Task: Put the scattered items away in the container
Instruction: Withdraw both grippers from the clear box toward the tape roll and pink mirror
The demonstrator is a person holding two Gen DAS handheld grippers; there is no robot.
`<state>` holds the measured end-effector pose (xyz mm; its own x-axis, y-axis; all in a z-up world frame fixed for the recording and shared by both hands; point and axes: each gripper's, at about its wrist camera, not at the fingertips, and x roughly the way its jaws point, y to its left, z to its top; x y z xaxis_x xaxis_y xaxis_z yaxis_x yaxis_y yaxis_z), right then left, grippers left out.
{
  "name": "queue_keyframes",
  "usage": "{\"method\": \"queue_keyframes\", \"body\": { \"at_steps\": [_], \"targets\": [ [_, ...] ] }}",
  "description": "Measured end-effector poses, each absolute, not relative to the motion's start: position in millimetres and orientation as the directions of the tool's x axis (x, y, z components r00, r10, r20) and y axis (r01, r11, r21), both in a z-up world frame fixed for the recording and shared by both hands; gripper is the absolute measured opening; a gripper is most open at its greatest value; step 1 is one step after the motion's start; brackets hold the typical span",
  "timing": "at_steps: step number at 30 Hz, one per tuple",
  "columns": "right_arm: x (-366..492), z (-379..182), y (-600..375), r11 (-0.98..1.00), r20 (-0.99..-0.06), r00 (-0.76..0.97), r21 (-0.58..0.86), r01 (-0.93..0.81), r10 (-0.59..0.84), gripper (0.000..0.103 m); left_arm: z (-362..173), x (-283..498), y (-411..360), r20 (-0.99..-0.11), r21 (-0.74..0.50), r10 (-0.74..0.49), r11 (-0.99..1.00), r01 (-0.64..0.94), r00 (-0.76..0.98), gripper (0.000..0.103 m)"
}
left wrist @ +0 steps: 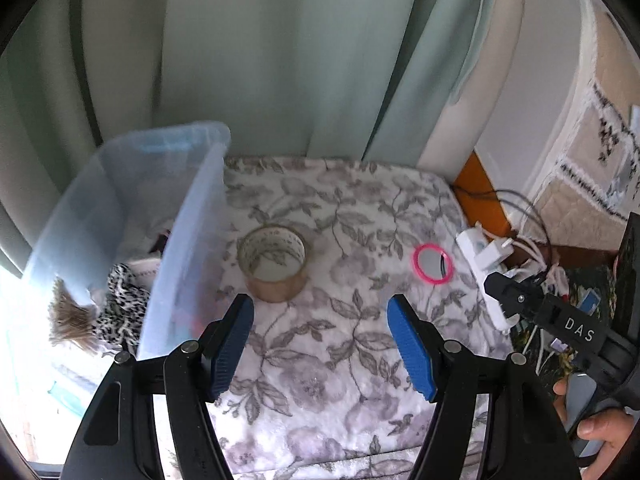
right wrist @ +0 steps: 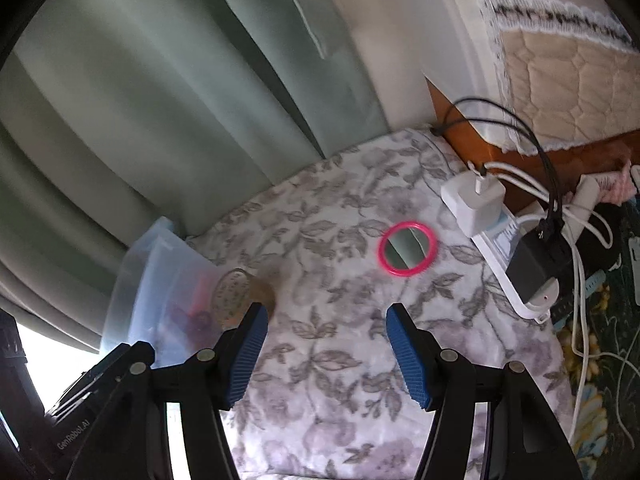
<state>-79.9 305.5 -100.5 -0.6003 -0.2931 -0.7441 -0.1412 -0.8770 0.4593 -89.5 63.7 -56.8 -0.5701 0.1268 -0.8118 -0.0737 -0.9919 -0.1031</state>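
Both my grippers, left point(left wrist: 320, 312) and right point(right wrist: 326, 322), gape empty; next, tape roll point(left wrist: 273, 264) at twelve o'clock, pink-rimmed mirror point(right wrist: 407, 249) at one, into the bin point(left wrist: 188, 240).

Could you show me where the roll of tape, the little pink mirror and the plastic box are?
roll of tape point(left wrist: 276, 290): left wrist view, its outer side wall.
pink mirror point(right wrist: 407, 249): right wrist view, middle of the glass.
plastic box point(left wrist: 188, 240): left wrist view, its near clear wall.
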Motion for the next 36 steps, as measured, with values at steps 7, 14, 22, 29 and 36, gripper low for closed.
{"method": "queue_keyframes", "body": {
  "at_steps": [7, 14, 22, 29, 36],
  "targets": [
    [-99, -134, 308, -0.888, -0.801, -0.531, 0.424, -0.180, -0.275, 0.066, -86, -115, 66, -0.839, -0.103, 0.120, -0.993, -0.063, -0.530, 0.070],
    [-123, -164, 308, -0.923, -0.860, -0.459, 0.339, -0.182, -0.225, 0.065, -115, -141, 69, -0.864, -0.080, 0.104, -0.994, -0.069, -0.493, 0.070],
    [-153, -196, 308, -0.934, -0.894, -0.396, 0.303, -0.191, -0.209, 0.065, -145, -169, 65, -0.884, -0.058, 0.071, -0.997, -0.041, -0.463, 0.070],
    [-176, -216, 305, -0.948, -0.913, -0.377, 0.246, -0.202, -0.156, 0.065, -160, -186, 67, -0.888, -0.042, 0.057, -0.998, -0.044, -0.456, 0.070],
    [-190, -221, 302, -0.962, -0.910, -0.402, 0.191, -0.194, -0.100, 0.069, -173, -196, 70, -0.897, -0.042, 0.058, -0.998, -0.047, -0.438, 0.070]
  ]
}}
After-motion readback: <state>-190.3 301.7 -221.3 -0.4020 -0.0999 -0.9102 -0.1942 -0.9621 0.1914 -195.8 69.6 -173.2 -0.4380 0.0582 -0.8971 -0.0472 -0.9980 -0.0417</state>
